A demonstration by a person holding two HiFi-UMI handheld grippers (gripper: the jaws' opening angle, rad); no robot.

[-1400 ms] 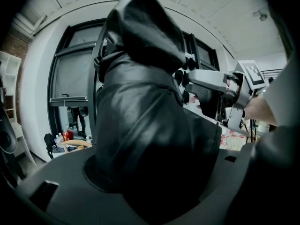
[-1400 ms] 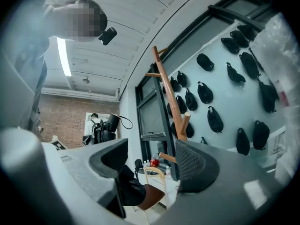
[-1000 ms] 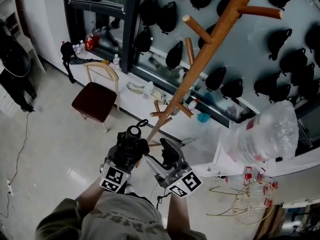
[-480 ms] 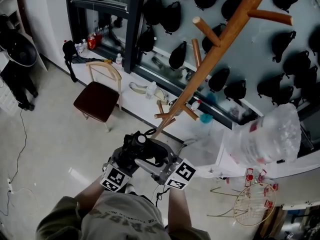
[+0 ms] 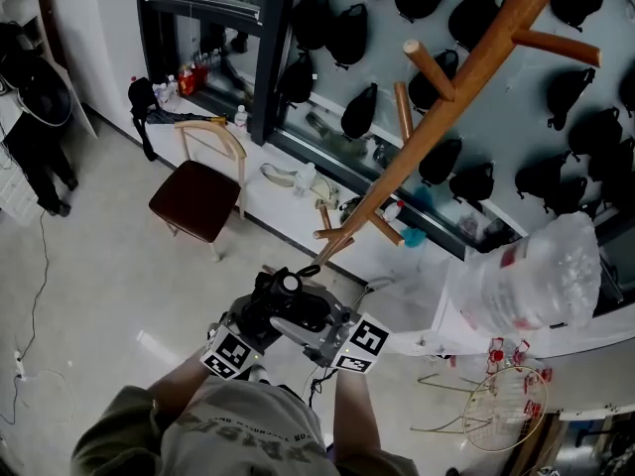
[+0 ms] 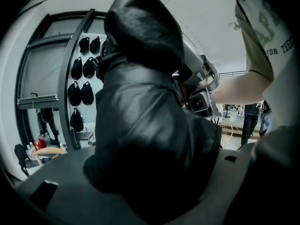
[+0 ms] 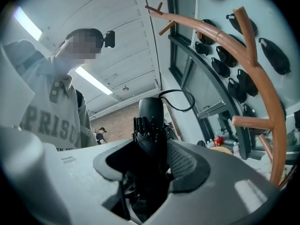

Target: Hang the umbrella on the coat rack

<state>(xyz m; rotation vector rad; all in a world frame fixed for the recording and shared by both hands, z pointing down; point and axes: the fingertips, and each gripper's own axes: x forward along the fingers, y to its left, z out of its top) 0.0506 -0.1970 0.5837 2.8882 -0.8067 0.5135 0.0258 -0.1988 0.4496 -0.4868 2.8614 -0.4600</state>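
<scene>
Umbrella (image 5: 286, 303) folded, lower centre of head view, handle (image 7: 151, 118) end up; left gripper (image 5: 256, 317) clamped on its canopy, right gripper (image 5: 310, 327) jaws closing round handle (strap loop (image 5: 308, 269) sits just below-left of lowest peg (image 5: 335, 233) on coat rack (image 5: 466, 77)).

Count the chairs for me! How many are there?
1. The chair, with a dark red seat, stands on the floor at the head view's left. Others may be hidden out of view.

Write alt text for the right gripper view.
The right gripper is closing its jaws around the black umbrella, whose end points up. A wooden coat rack arcs at right; a person in a grey sweatshirt stands left.
</scene>
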